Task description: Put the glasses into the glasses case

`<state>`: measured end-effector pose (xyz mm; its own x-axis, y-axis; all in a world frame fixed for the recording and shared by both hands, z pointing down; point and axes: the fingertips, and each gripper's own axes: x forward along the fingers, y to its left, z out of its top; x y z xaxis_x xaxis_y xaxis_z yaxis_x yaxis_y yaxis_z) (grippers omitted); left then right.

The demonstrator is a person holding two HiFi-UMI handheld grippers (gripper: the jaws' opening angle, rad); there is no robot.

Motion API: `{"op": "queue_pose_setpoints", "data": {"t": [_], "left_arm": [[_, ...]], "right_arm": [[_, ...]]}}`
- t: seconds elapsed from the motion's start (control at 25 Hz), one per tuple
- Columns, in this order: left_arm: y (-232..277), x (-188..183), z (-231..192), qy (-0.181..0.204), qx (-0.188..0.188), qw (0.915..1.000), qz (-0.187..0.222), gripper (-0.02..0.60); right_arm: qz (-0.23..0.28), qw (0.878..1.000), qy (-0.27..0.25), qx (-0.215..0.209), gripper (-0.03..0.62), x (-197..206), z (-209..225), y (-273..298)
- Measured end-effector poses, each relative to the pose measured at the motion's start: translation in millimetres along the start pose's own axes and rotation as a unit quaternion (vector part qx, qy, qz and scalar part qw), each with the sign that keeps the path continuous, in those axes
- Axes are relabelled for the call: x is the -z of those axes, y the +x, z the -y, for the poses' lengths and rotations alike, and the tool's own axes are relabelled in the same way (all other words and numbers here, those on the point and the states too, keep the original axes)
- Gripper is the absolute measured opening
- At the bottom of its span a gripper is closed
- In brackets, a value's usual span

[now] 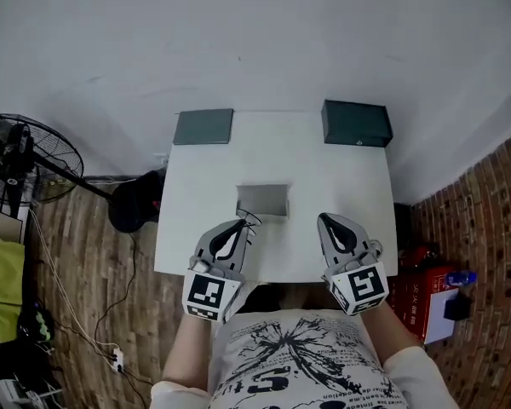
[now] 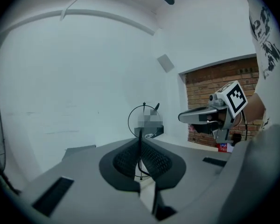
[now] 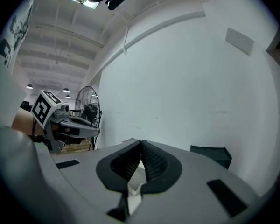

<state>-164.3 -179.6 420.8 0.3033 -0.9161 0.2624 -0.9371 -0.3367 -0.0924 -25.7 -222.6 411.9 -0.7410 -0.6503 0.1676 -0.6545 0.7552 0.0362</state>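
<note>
Left tool (image 1: 240, 226) is clamping shut on the wire-framed glasses (image 2: 140, 133), holding them over the near part of the white tabletop (image 1: 341, 169), just beside the open glasses case (image 1: 277, 203). Right tool (image 1: 324, 219) is sitting fully closed, gripping nothing, apart from the case.

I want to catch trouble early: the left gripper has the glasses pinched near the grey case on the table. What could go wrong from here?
1. The left gripper pinches the glasses by only a thin wire part of the frame, so they may swing, twist or slip.
2. The right gripper is shut and empty, apart from the grey case; a nudge might slide the unheld case.
</note>
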Motion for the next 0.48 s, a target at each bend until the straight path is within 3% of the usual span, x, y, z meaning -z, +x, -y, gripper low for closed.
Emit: {"op": "queue_pose_setpoints", "data": {"t": [0.2, 0.36, 0.48], "left_arm": [[46, 36, -18, 0.056, 0.083, 0.9930, -0.064, 0.015], [77, 66, -20, 0.099, 0.151, 0.9778, -0.106, 0.015], [95, 85, -21, 0.130, 0.201, 0.9612, -0.136, 0.015]], "right_arm": [[-0.034, 0.998, 0.022, 0.040, 0.015, 24, 5, 32], [-0.048, 0.996, 0.031, 0.067, 0.015, 40, 8, 55], [-0.057, 0.994, 0.041, 0.088, 0.015, 50, 8, 67]]}}
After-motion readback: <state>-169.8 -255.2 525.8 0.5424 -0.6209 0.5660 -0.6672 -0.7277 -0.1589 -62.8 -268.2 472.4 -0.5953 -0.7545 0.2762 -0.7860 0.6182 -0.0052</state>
